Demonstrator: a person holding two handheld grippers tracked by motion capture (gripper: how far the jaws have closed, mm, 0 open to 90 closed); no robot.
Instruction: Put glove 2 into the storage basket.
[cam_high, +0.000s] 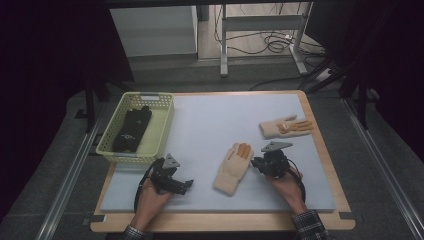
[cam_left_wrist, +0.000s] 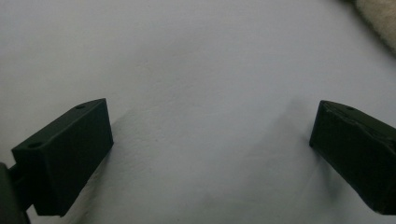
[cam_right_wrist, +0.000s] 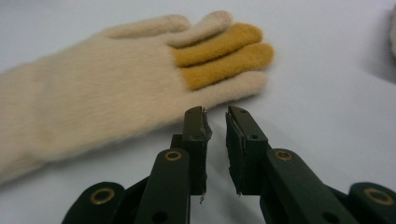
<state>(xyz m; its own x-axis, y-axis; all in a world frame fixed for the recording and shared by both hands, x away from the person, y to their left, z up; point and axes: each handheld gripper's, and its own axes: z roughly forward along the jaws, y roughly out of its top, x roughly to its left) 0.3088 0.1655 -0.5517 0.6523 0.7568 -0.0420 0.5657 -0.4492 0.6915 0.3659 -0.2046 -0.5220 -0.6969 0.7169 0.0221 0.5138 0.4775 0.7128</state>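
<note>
Found the near glove (cam_high: 233, 168), cream with two orange fingers, lying flat on the grey mat (cam_high: 210, 125) a little right of centre, cuff toward the person and fingertips pointing away. Noted its partner, the far glove (cam_high: 285, 126), well apart toward the mat's far right, fingers to the right. Placed the right gripper (cam_high: 254, 162) just beside the near glove's finger side, low over the mat, probably to come at the edge of the knit from the side rather than from above. Read its jaws in the right gripper view as nearly together (cam_right_wrist: 215, 114), a narrow slit left between the pads and nothing clamped there, the tips just short of the glove's (cam_right_wrist: 116, 93) outer cream finger; judged that narrow stance suited to pinching thin fabric, not a bulky object. Saw the left gripper (cam_high: 186, 186) parked near the front left of the mat, jaws wide apart (cam_left_wrist: 210, 107) over bare surface, holding nothing, likely kept clear as a spare hand. Spotted the yellow basket (cam_high: 107, 150) at the left edge with a black glove (cam_high: 132, 131) already inside, presumably the destination for sorted gloves. Could not tell contact between pads and knit.
</note>
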